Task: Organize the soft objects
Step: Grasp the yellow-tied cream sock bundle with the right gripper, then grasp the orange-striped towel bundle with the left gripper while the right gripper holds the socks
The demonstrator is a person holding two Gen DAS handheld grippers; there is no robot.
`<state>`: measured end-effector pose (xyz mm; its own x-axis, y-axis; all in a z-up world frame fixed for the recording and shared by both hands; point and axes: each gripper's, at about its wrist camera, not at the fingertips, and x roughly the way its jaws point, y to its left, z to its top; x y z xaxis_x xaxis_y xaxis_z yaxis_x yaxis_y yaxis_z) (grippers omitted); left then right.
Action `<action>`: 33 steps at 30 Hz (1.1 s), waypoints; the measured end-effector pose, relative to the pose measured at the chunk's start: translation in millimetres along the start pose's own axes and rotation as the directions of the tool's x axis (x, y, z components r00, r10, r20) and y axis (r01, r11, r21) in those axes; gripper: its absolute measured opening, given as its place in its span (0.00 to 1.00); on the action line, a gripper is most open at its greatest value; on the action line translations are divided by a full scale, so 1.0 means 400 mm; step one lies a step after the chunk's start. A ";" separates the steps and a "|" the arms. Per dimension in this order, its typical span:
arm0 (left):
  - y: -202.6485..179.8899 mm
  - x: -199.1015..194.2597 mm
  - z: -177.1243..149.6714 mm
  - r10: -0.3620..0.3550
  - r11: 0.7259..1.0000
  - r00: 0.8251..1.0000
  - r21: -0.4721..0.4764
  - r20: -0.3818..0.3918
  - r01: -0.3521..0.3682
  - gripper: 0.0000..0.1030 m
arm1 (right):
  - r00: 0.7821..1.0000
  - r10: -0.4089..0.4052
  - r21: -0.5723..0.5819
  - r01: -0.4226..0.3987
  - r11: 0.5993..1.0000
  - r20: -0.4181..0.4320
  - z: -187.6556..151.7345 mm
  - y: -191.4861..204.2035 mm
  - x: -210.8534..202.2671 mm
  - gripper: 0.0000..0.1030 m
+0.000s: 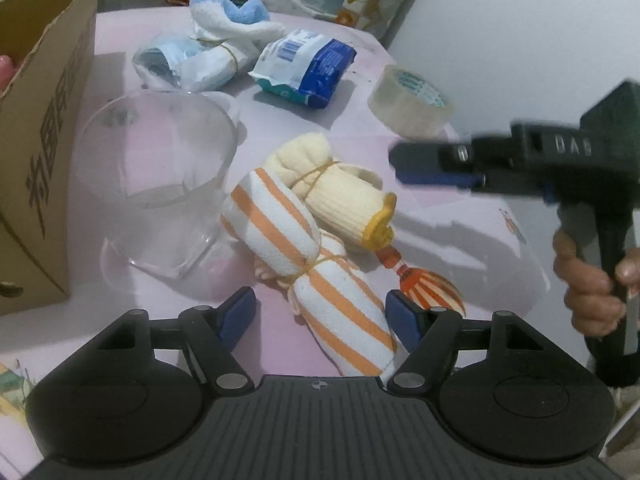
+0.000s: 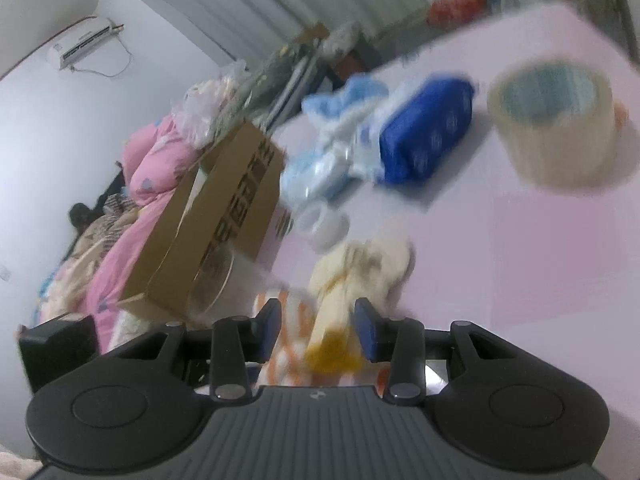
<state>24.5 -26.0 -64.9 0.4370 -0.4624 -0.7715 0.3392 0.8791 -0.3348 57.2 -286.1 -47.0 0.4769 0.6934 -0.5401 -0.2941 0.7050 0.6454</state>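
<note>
An orange-and-white striped rolled cloth tied with a rubber band lies on the pink table, between the open fingers of my left gripper. A cream rolled cloth with a yellow edge lies just behind it, touching it. My right gripper hovers in the air to the right of the cream roll. In the blurred right wrist view my right gripper is open above the cream roll and the striped roll. A blue-and-white towel bundle lies farther back.
A clear plastic cup stands left of the rolls. A cardboard box stands at the left edge. A blue wipes pack, a plastic-wrapped packet and a tape roll lie behind.
</note>
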 end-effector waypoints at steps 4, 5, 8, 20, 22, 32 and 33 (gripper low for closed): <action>-0.005 0.000 0.001 0.012 1.000 1.000 0.011 0.006 -0.012 0.70 | 0.998 -0.061 -0.090 0.062 0.994 0.017 0.028 0.024 0.033 0.44; -0.005 0.000 0.000 0.016 1.000 1.000 0.015 0.006 -0.016 0.69 | 0.997 -0.074 -0.100 0.075 0.992 0.009 0.030 0.026 0.045 0.44; -0.003 0.001 -0.001 0.018 1.000 1.000 0.017 0.005 -0.018 0.69 | 0.995 -0.092 -0.141 0.086 0.986 -0.035 0.021 0.031 0.088 0.42; -0.003 0.006 -0.004 0.013 0.999 1.000 0.035 -0.001 -0.013 0.68 | 0.992 -0.036 -0.115 0.022 0.993 -0.123 -0.058 0.006 0.028 0.21; -0.002 0.011 -0.006 0.006 0.999 1.000 0.037 -0.012 -0.005 0.68 | 0.989 -0.028 -0.077 0.017 0.997 -0.142 -0.065 -0.010 0.019 0.22; 0.008 0.006 -0.006 -0.007 1.000 1.000 0.028 -0.010 0.007 0.67 | 0.993 0.017 0.073 -0.008 0.997 -0.120 -0.026 -0.064 0.022 0.29; 0.009 0.009 -0.005 -0.007 1.000 1.000 0.023 -0.011 0.007 0.67 | 0.992 0.013 0.074 -0.004 0.997 -0.123 -0.024 -0.064 0.033 0.29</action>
<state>25.8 -24.4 -69.9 0.4251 -0.4672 -0.7753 0.3617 0.8728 -0.3276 63.0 -293.4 -75.9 0.3678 0.7155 -0.5940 -0.2342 0.6895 0.6854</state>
